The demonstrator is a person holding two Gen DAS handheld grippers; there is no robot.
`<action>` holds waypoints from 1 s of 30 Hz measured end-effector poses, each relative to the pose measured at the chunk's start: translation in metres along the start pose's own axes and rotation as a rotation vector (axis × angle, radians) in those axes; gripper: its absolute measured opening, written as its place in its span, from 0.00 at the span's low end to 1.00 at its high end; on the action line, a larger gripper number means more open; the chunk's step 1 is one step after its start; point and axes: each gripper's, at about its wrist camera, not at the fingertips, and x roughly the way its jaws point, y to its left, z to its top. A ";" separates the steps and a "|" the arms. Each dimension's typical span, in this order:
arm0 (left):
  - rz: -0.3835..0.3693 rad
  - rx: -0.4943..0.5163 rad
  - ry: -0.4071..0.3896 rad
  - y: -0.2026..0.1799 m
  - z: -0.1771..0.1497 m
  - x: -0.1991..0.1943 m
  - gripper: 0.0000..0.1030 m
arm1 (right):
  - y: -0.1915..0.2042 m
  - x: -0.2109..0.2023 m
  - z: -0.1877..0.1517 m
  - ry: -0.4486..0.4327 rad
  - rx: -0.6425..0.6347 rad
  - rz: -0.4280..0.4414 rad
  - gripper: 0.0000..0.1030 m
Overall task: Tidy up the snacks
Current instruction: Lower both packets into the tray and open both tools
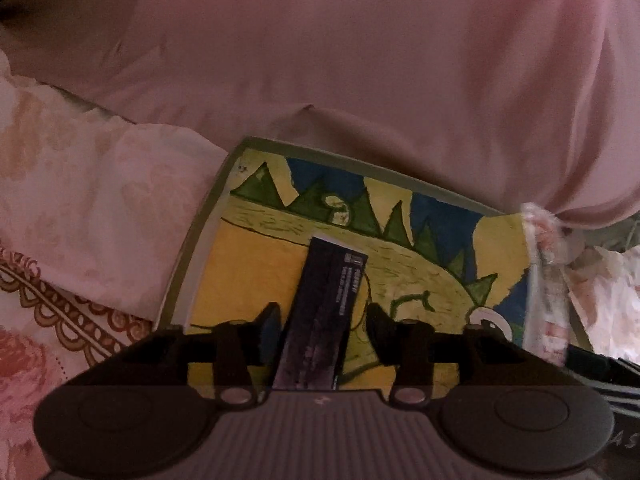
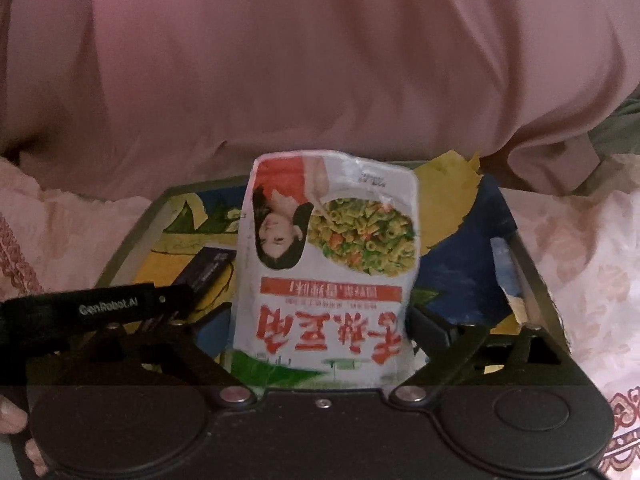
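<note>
Left gripper point(image 1: 322, 320) gripping dark snack bar point(image 1: 320, 316), right gripper point(image 2: 320, 332) clamping white snack pouch point(image 2: 326, 264), tray point(image 2: 536, 280) partly hidden.

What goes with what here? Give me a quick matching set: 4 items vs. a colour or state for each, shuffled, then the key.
Items
1. dark packet
2. white snack pouch
3. tray
4. fabric behind the tray

Colour or state
A. plain pink
B. between the left gripper fingers
C. painted yellow, green and blue inside
D. between the right gripper fingers, print upside down

Pairs: 1-B, 2-D, 3-C, 4-A
</note>
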 end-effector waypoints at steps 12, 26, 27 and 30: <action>0.036 -0.004 -0.074 -0.003 0.010 -0.052 0.84 | -0.009 -0.044 0.003 -0.028 0.034 -0.024 0.99; 0.074 0.103 -0.258 -0.025 0.006 -0.165 0.99 | 0.003 -0.168 0.000 -0.219 -0.016 -0.065 0.99; 0.070 0.108 -0.268 -0.026 0.005 -0.174 0.99 | 0.004 -0.177 -0.003 -0.234 -0.018 -0.065 0.99; 0.071 0.134 -0.304 -0.027 -0.001 -0.198 0.99 | 0.007 -0.199 -0.014 -0.261 -0.034 -0.063 0.99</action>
